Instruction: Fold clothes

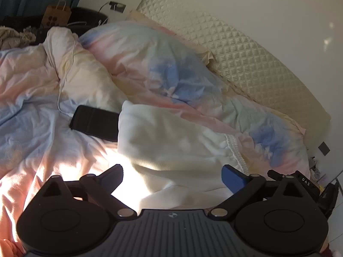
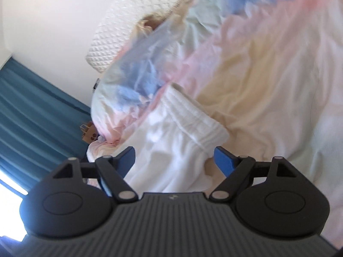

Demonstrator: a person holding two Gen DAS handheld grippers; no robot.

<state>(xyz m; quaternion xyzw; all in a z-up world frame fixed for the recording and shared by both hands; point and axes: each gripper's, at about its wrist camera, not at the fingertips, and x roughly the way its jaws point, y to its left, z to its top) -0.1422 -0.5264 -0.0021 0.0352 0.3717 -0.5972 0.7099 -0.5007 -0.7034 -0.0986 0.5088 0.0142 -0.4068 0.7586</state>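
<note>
With both pairs of blue-padded fingers spread wide, neither tool grips anything. Left gripper [image 1: 172, 176] hovers over the white fleece garment [image 1: 171, 141], cloth showing in the gap between its fingers, contact unclear. Right gripper [image 2: 174, 157] also released, fingers either side of the same white fleece garment [image 2: 171, 145] near its ribbed elastic waistband [image 2: 199, 117]; right view is motion-blurred and tilted.

Garment lies bunched on the pastel tie-dye duvet [image 1: 38, 98] (pink, blue, yellow), waistband [image 1: 234, 147] at its right edge in the left view. Strong sun patch on duvet and garment's near end.

Black phone [image 1: 94, 123] flat on the duvet, just left of the garment, its right end tucked under the fleece edge; thin white cable [image 1: 64, 79] runs from it up across the bedding.

Further out: matching tie-dye pillow [image 1: 150, 64], cream quilted headboard [image 1: 235, 57] against white wall, brown paper bag [image 1: 56, 15] far left, teal curtain [image 2: 32, 111] in the right view.
</note>
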